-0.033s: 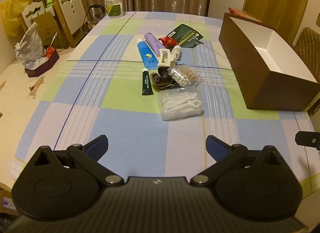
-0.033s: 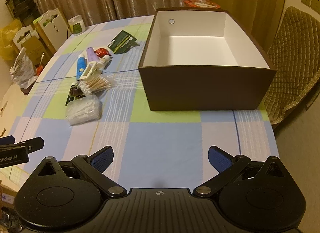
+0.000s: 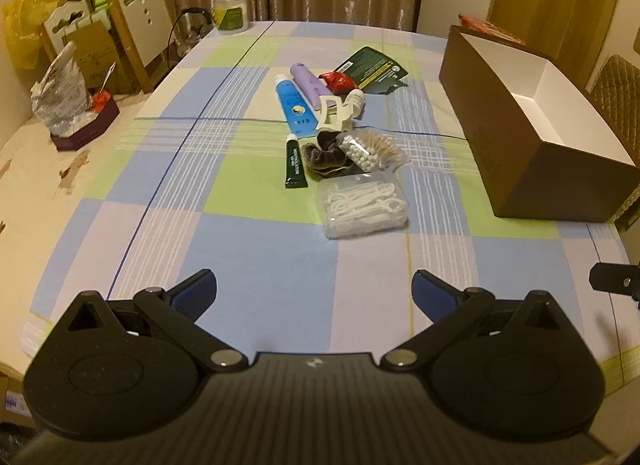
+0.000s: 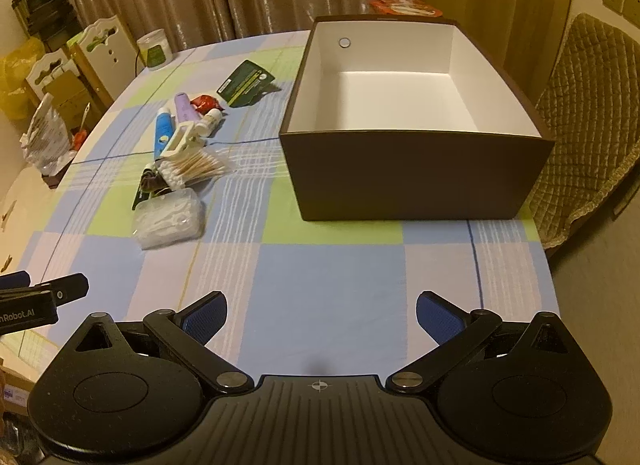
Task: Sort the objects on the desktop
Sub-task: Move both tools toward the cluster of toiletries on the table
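Left wrist view: the left gripper (image 3: 314, 289) hangs over the near edge of a table covered by a checked blue, green and lilac tablecloth (image 3: 256, 265), its blue-padded fingers spread wide with nothing between them. The objects to be sorted lie in a loose cluster at mid-table — a clear case of white floss picks (image 3: 364, 207) nearest, then a dark green tube (image 3: 295, 163), a brown velvet scrunchie (image 3: 326, 155) and a bag of cotton swabs (image 3: 370, 149) touching one another, and beyond these a blue tube (image 3: 296, 107), a lilac tube (image 3: 308, 83), a cream hair claw clip (image 3: 334, 113), a small white bottle (image 3: 354, 101), a red wrapper (image 3: 338, 80) and a dark green card package (image 3: 374, 67). The brown cardboard box (image 3: 496, 137) stands to the right, well apart from the cluster; here only its outer wall and a strip of white lining show. This view alone takes in the white chair backs (image 3: 138, 25), a crumpled white bag (image 3: 60, 97) on a dark tray and a lidded jar (image 3: 230, 11) at the far left. Right wrist view: the right gripper (image 4: 322, 319) is likewise fully spread and empty, and looks straight into the box (image 4: 416, 181), whose white floor is bare — a fact the other view cannot settle. It also shows a quilted chair (image 4: 584, 125) to the right and, at the left margin, part of the left gripper (image 4: 40, 299).
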{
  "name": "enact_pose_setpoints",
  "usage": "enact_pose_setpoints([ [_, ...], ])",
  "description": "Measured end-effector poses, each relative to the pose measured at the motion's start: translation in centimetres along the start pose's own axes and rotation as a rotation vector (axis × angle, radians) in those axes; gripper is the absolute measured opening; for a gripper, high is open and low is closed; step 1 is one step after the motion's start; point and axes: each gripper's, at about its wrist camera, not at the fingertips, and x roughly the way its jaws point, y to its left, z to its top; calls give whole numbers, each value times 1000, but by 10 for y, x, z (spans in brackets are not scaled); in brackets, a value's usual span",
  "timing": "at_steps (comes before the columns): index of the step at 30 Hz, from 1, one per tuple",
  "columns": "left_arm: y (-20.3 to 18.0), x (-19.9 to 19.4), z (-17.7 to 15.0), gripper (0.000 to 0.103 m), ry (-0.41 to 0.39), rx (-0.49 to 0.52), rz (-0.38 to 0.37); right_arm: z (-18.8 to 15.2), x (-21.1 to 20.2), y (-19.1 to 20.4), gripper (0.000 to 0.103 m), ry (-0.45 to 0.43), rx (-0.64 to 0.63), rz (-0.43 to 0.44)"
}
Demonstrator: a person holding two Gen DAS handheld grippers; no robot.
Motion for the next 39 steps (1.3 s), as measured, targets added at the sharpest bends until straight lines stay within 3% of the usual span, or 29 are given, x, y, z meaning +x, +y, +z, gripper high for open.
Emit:
enact_pose_setpoints([
  [8,2,-6,-3,102,17,-17,-23,-2,-4,8,103,-10,-29,-12],
  [22,8,-7,-5,102,-28,-24,-24,0,-2,11,103,3,-28,-5],
  [27,9,-3,-5,102,8,-33,-64,0,-1,14,103,2,-33,-1],
  [39,3,-4,-6,102,-33,-7,-100,0,1,15,103,5,-40,4],
])
